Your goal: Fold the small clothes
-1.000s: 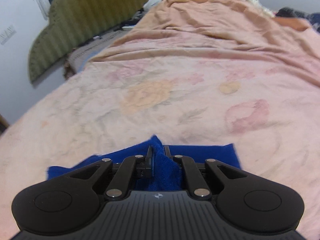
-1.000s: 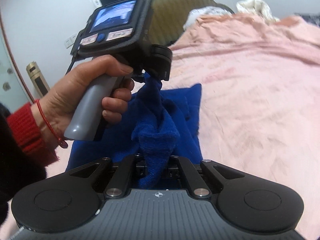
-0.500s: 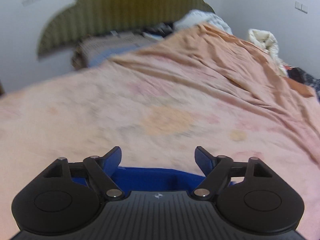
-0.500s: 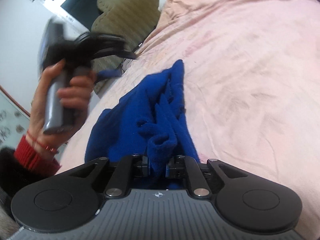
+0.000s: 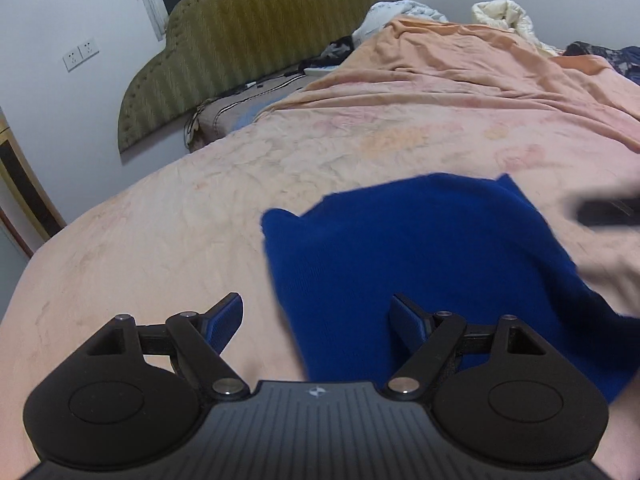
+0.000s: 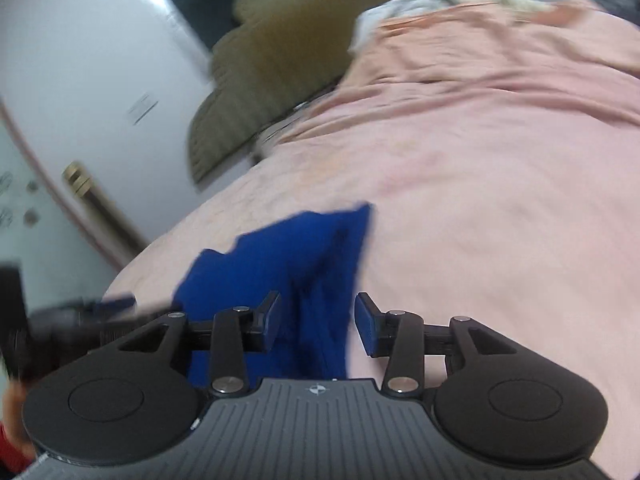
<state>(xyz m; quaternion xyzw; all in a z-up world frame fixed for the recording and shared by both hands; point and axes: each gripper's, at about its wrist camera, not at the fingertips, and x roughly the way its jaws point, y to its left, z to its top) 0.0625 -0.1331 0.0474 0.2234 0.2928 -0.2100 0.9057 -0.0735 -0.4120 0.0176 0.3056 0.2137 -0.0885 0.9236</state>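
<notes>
A small blue knit garment lies on the pink floral bedspread. My left gripper is open and empty; its right finger sits over the garment's near left part. In the right wrist view the garment lies folded lengthwise, and my right gripper is open just above its near end, holding nothing. The right gripper shows as a dark blur at the right edge of the left wrist view. The left gripper shows blurred at the left edge of the right wrist view.
An olive padded headboard and a white wall stand at the far left. Rumpled orange sheet, white bedding and dark clothes lie at the far end of the bed. The bed's edge runs along the left.
Both grippers have let go of the blue garment, the left first, then the right. The garment has dropped flat onto the bed. Both grippers have pulled back toward me.
</notes>
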